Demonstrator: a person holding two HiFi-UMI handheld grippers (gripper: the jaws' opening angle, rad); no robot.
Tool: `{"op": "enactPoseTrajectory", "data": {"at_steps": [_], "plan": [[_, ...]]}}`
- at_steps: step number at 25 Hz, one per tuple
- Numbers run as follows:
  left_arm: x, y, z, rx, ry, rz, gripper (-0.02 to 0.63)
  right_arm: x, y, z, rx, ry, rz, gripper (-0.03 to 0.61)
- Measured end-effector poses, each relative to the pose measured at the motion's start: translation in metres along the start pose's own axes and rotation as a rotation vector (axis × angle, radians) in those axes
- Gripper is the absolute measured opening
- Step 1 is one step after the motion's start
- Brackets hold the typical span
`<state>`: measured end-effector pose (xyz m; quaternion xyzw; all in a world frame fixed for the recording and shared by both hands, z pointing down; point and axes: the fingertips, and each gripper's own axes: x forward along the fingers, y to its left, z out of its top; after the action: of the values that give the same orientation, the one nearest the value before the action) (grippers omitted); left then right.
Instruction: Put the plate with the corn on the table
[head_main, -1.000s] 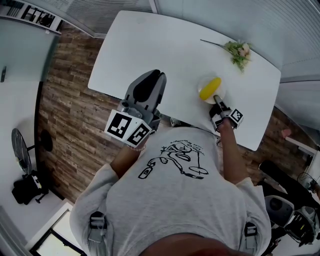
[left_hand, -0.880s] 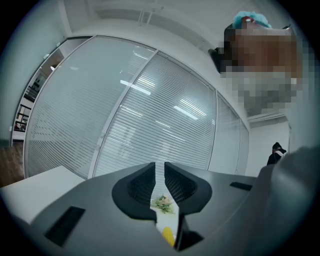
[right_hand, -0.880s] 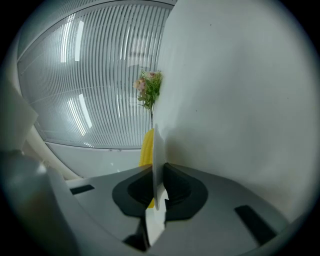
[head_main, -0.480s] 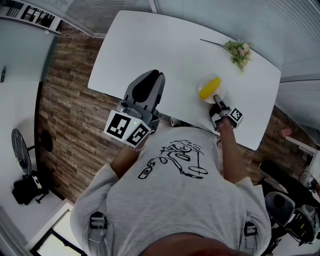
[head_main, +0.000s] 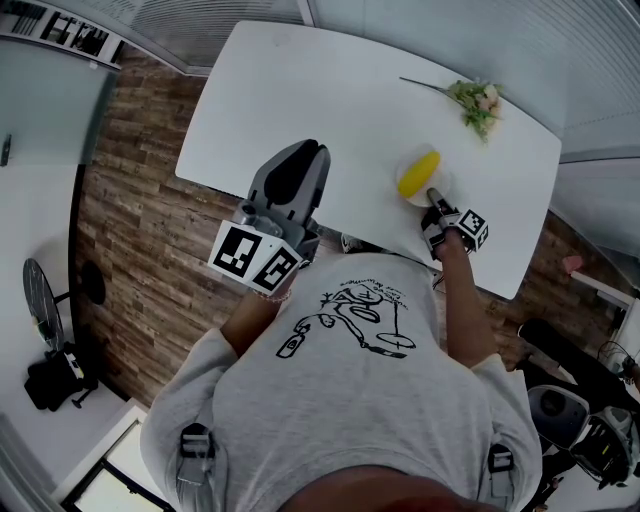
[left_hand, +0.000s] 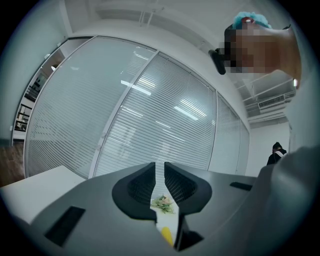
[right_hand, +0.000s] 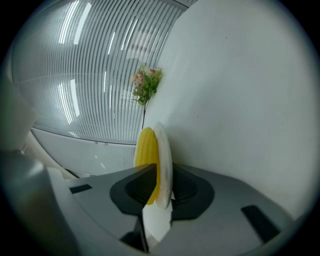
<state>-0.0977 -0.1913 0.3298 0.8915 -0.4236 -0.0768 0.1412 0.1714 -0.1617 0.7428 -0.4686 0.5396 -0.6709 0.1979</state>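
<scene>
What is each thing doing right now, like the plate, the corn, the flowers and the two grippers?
plate: lying on the table, rim between the right gripper's jaws.
corn: lying on the plate.
flower sprig: lying on the table's far side, untouched.
right gripper: jaws have just been opening, loose around the plate's rim.
left gripper: shut, empty.

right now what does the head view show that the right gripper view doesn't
Head view only: the grey left tongs and the wooden plank floor. Right gripper view only: the jaws of the right tongs, which have just been opening, flanking the round white plate at its rim. Both: the yellow corn cob on that plate, the pink flower sprig and the white table.
</scene>
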Motion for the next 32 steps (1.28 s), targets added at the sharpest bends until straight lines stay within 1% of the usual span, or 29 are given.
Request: {"op": "enactPoseTrajectory", "data": {"at_steps": [1, 3, 8, 15, 19, 23, 26, 32], "plan": [[-0.001, 0.000, 0.000, 0.000, -0.001, 0.000, 0.066, -0.001, 0.000, -0.001, -0.016, 0.010, -0.018, 0.082], [-0.002, 0.001, 0.001, 0.000, -0.003, 0.001, 0.066, -0.003, -0.001, -0.001, -0.052, 0.026, -0.053, 0.102], [-0.004, -0.001, 0.001, 0.000, -0.003, -0.002, 0.066, -0.009, -0.004, -0.002, -0.168, 0.057, -0.147, 0.104], [-0.007, -0.003, 0.002, -0.003, -0.005, -0.010, 0.066, -0.011, -0.001, -0.007, -0.372, 0.109, -0.244, 0.150], [-0.009, -0.005, 0.003, -0.002, -0.007, -0.011, 0.066, -0.012, -0.002, -0.009, -0.483, 0.136, -0.299, 0.166], [-0.011, -0.004, 0.004, -0.001, -0.009, -0.010, 0.066, -0.013, -0.004, -0.011, -0.554, 0.155, -0.346, 0.178], [-0.013, -0.006, 0.004, -0.002, -0.010, -0.010, 0.066, -0.016, -0.006, -0.011, -0.608, 0.170, -0.385, 0.199], [-0.013, -0.008, 0.006, -0.002, -0.013, -0.012, 0.066, -0.018, -0.008, -0.011, -0.709, 0.192, -0.448, 0.214]]}}
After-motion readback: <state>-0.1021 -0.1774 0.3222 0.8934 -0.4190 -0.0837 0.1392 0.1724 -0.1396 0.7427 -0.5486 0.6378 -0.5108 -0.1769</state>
